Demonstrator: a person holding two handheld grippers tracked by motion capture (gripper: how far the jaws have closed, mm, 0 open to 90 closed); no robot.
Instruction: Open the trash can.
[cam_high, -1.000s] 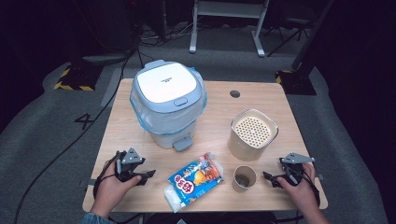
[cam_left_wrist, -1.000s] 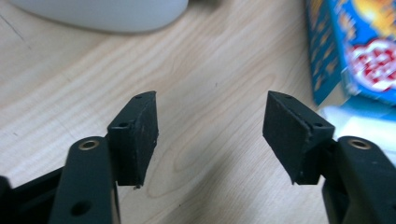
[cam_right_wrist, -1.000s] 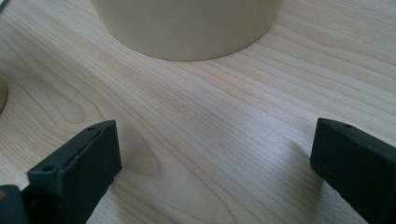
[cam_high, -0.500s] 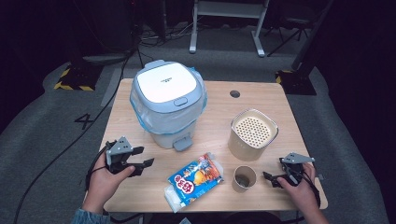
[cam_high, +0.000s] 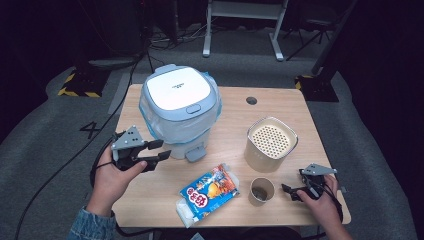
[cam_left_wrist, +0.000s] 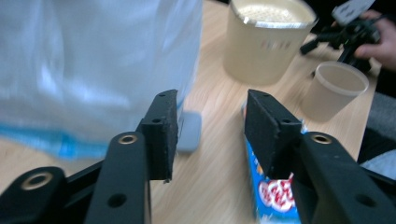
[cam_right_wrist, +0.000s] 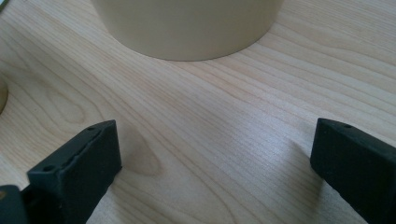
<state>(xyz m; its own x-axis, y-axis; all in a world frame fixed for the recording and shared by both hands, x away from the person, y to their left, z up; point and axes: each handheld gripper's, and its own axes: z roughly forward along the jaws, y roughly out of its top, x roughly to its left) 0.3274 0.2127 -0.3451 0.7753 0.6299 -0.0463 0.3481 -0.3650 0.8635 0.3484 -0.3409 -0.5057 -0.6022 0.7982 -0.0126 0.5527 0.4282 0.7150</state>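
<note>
We see our left gripper (cam_high: 159, 151) raised beside the front of the blue and white cooker (cam_high: 179, 110), its jaws just closing with nothing between them. Our right gripper (cam_high: 289, 192) rests on the table (cam_high: 280, 107) near the paper cup (cam_high: 262, 190). A snack bag (cam_high: 208, 192) lies before the beige canister (cam_high: 270, 143).

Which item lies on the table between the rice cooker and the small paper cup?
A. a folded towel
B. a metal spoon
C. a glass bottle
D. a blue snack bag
D: the blue snack bag lies flat in front of the rice cooker, left of the paper cup.
</note>
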